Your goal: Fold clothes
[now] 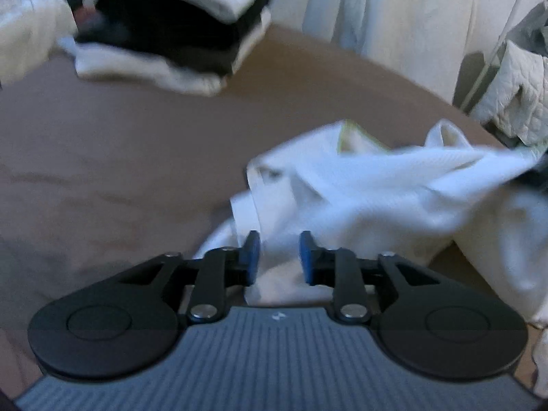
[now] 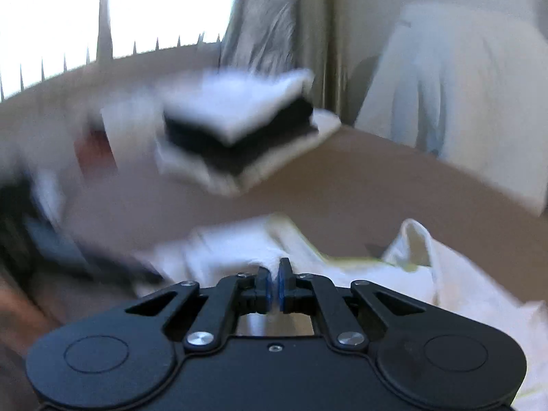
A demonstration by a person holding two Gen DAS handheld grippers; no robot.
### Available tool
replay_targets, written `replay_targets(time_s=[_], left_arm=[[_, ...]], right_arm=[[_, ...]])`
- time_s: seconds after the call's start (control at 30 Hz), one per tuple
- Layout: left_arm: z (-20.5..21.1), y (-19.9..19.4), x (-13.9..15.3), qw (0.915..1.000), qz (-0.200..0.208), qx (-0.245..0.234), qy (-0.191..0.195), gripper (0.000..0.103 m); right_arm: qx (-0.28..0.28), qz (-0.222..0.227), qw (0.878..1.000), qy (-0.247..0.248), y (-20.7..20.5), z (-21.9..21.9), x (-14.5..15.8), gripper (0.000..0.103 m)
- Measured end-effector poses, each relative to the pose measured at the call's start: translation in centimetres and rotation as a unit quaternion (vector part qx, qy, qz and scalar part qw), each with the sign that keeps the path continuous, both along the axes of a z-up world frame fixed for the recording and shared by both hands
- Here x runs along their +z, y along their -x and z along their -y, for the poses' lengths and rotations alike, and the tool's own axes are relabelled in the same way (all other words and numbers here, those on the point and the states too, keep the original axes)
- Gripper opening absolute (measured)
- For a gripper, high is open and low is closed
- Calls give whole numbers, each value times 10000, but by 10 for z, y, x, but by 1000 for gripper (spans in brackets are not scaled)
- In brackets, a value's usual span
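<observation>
A crumpled white garment [image 1: 370, 191] with a thin yellow-green trim lies on the brown surface [image 1: 120, 144]. My left gripper [image 1: 279, 257] is open, its blue pads either side of a fold of the cloth at the garment's near edge. In the right wrist view my right gripper [image 2: 274, 286] is shut on the white garment [image 2: 428, 274], pinching a thin layer of it between the pads. A stack of folded white and black clothes [image 1: 171, 24] sits at the far side; it also shows in the right wrist view [image 2: 239, 130]. Both views are motion-blurred.
White fabric hangs at the back right [image 1: 394, 17]. A drying rack with quilted white cloth [image 1: 513, 96] stands at the far right. A bright window [image 2: 137, 7] and a curtain [image 2: 274, 17] are behind the surface.
</observation>
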State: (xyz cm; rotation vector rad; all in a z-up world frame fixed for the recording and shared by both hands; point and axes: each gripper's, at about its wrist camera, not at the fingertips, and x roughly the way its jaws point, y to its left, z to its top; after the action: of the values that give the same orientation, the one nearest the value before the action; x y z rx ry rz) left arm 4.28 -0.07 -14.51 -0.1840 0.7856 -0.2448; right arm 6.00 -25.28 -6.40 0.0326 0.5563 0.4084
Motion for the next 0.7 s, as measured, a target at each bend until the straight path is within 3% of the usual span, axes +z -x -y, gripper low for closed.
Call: replay_targets(time_s=[0.07, 0.13, 0.27, 0.4, 0.5, 0.7], left_arm=[[4, 3, 6, 9995, 167, 17, -281, 41], [6, 7, 12, 9995, 220, -129, -173, 42], [8, 18, 21, 9956, 62, -648, 668, 59], [12, 31, 21, 9843, -228, -963, 1463, 62], [14, 40, 18, 9772, -318, -1107, 1784, 65], [54, 56, 12, 9805, 178, -1733, 906, 75]], right_arm=[[-156, 54, 9964, -835, 12, 23, 17, 4], [-330, 113, 9903, -1347, 25, 38, 24, 4], [-462, 87, 9935, -1040, 38, 36, 22, 4], [-322, 237, 9927, -1142, 42, 29, 31, 4], [-263, 347, 9929, -1109, 42, 17, 43, 4], [-381, 288, 9916, -1202, 47, 14, 56, 5]])
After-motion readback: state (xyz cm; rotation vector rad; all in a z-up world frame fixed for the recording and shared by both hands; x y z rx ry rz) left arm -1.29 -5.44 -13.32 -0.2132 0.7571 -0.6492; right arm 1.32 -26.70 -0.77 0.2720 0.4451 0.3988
